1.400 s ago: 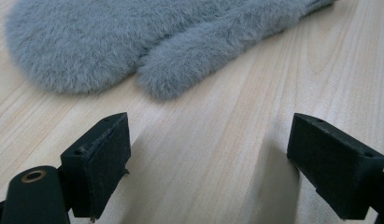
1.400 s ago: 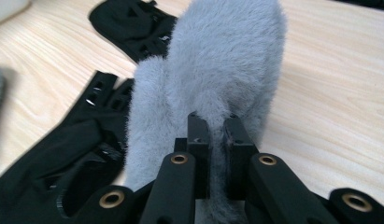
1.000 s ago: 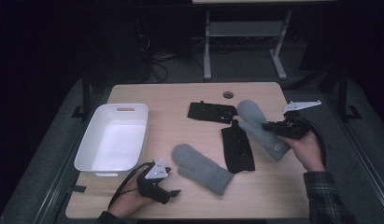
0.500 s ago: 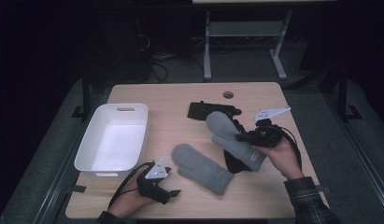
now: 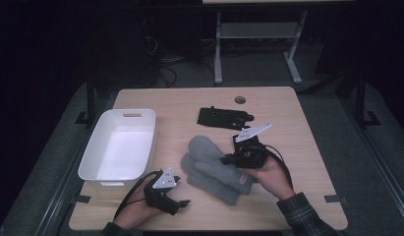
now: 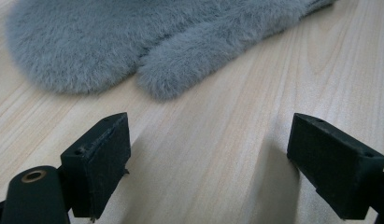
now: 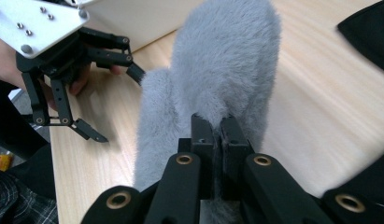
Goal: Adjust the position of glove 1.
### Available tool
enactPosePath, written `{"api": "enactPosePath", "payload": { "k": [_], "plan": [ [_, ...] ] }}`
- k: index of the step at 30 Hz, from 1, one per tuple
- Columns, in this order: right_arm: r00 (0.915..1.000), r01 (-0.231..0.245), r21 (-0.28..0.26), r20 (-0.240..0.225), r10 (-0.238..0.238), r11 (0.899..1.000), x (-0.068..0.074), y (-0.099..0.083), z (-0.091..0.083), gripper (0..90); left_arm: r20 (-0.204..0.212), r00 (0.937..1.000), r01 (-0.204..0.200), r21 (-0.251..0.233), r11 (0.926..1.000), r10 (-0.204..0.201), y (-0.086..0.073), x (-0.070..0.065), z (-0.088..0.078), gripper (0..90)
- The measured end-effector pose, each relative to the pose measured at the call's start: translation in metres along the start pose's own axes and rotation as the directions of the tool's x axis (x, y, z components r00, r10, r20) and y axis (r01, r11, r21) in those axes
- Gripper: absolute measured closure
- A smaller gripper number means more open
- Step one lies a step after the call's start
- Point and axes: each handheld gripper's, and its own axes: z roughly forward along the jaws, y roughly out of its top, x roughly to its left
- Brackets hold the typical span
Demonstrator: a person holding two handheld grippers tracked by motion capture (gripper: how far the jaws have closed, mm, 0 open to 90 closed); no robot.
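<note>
The held mitten (image 5: pixel 205 149) hung from the right gripper (image 5: pixel 228 160), its cuff pinched between the two black jaws, which were pressed almost together with only grey fleece in the narrow slit between them. In the right gripper view the mitten (image 7: pixel 227 70) rose straight ahead of the clamped jaws, its thumb lobe drooping to one side. Seen from the high view, it lay over the second mitten (image 5: pixel 216 179), which rested flat on the table (image 5: pixel 298 123) near the front middle; the two overlapped, the held one reaching toward the bin (image 5: pixel 99 169).

The left gripper (image 5: pixel 182 201) sat at the front edge of the table, just beside the rounded end of the second mitten (image 6: pixel 110 46). Its jaws stood wide apart with bare wood between them, gripping nothing and touching no fleece; the mitten's thumb lay just ahead of them. The same gripper (image 7: pixel 94 133) also appeared in the right gripper view, its fingers spread and empty, near the held mitten but apart from it.

Outward from there, the white bin stood empty at the left of the table. Black gloves (image 5: pixel 224 117) lay behind the mittens toward the far edge, and another dark piece was partly hidden under the right gripper and hand (image 5: pixel 271 174).
</note>
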Motion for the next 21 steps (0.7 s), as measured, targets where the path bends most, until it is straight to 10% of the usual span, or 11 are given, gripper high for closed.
{"api": "enactPosePath", "payload": {
  "k": [21],
  "plan": [
    [0.9996, -0.028, 0.05, -0.01, 0.028, 0.998, 0.016, -0.004, 0.036, 87.2, 0.0, 1.0, -0.009, 0.006, 0.9999, 0.009, 0.0, 0.001, 0.0, 12.5]
  ]
}}
